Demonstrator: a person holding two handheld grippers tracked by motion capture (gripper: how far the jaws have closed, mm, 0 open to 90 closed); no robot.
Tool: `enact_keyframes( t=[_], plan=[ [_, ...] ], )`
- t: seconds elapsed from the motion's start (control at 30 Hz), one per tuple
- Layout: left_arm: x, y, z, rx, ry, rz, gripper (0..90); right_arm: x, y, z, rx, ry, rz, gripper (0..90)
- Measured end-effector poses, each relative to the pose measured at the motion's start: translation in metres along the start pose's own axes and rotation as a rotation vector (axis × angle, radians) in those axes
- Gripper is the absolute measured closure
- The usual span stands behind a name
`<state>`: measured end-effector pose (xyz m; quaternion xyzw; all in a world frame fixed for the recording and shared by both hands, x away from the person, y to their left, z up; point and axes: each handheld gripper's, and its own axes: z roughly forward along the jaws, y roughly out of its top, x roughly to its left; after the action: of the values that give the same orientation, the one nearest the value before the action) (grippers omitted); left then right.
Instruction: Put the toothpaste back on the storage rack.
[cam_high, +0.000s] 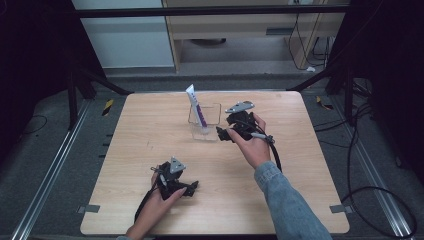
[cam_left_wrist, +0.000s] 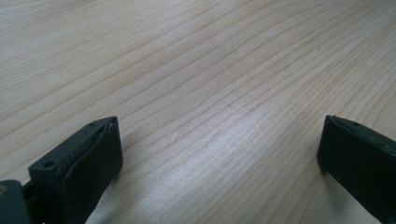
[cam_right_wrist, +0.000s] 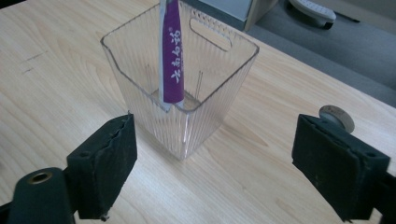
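The right gripper (cam_high: 223, 133) has its fingers (cam_right_wrist: 105, 161) spread wide with nothing between them, just short of the clear ribbed container (cam_right_wrist: 187, 116); the left gripper (cam_high: 192, 186) rests low on the counter (cam_high: 150, 130), fingers (cam_left_wrist: 95, 158) also wide apart and empty. The container stands upright near the counter's far middle, a purple-and-white tube (cam_right_wrist: 171, 56) leaning inside it. The right gripper view reveals the container's handle slot and the tube's white lettering, too small to make out from the high view.

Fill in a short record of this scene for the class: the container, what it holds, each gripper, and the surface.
container: clear ribbed plastic bin, upright on the table
contents: purple and white tube, standing in the bin, top leaning over the rim
right gripper: open, just short of the bin, nothing between its pads
left gripper: open over bare wood
surface: light wooden table
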<state>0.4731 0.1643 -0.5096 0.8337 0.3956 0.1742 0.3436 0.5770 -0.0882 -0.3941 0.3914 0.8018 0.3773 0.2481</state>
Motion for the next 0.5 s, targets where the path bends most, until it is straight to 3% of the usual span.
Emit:
enact_keyframes(
  t=[0.13,0.33,0.5],
  plan=[
    [0.0,0.0,0.0,0.0,-0.001,0.0,0.0,-0.006,-0.006,-0.002,0.035,0.015,-0.004,14.4],
    [0.0,0.0,0.0,0.0,0.0,0.0,0.0,-0.017,-0.021,-0.008,0.039,0.037,0.017,14.7],
    [0.0,0.0,0.0,0.0,0.0,0.0,0.0,-0.027,-0.038,-0.014,0.031,0.036,0.078,9.7]
  ],
)
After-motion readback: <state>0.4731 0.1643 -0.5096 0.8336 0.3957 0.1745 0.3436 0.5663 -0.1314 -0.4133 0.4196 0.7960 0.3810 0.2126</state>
